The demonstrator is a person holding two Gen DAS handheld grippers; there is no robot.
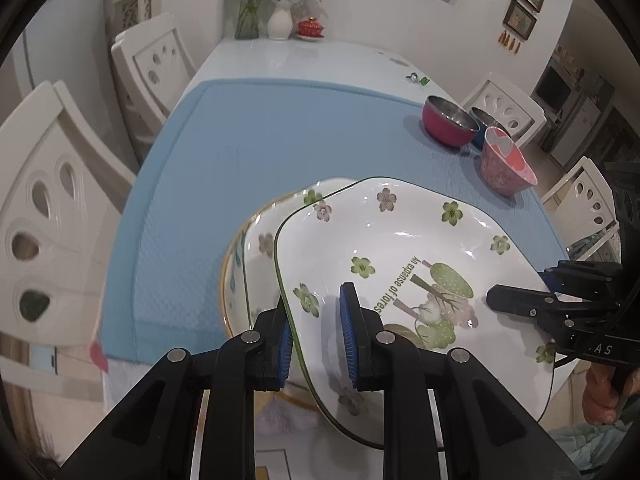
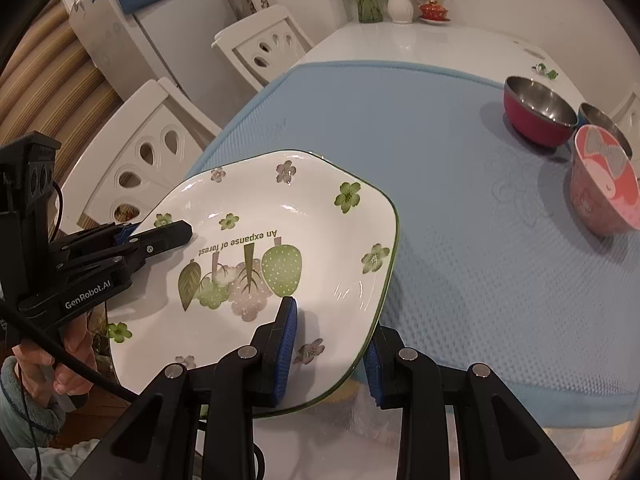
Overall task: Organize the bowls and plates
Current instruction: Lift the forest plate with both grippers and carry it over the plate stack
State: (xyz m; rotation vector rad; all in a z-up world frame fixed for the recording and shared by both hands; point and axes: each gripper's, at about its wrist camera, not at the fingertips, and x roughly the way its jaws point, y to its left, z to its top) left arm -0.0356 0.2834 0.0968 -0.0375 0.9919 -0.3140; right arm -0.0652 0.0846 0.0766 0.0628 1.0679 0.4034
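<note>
Two claws grip the forest plate (image 2: 280, 240) by opposite rims, left claw (image 1: 316, 336) and right claw (image 2: 332, 348), holding it above the gold-rimmed plate (image 1: 240, 264) at the desk's (image 2: 400, 40) near edge.

A home dining room. White carved dining chairs (image 1: 60, 216) ring a glossy white tabletop (image 1: 304, 60) spread with a blue mat (image 1: 280, 152). At 12 o'clock stand a white vase of flowers (image 1: 280, 20) and a red lidded cup (image 1: 310, 27); framed pictures (image 1: 524, 4) hang at 1 o'clock. A refrigerator (image 2: 132, 40) stands at 10 o'clock in the right wrist view.
</note>
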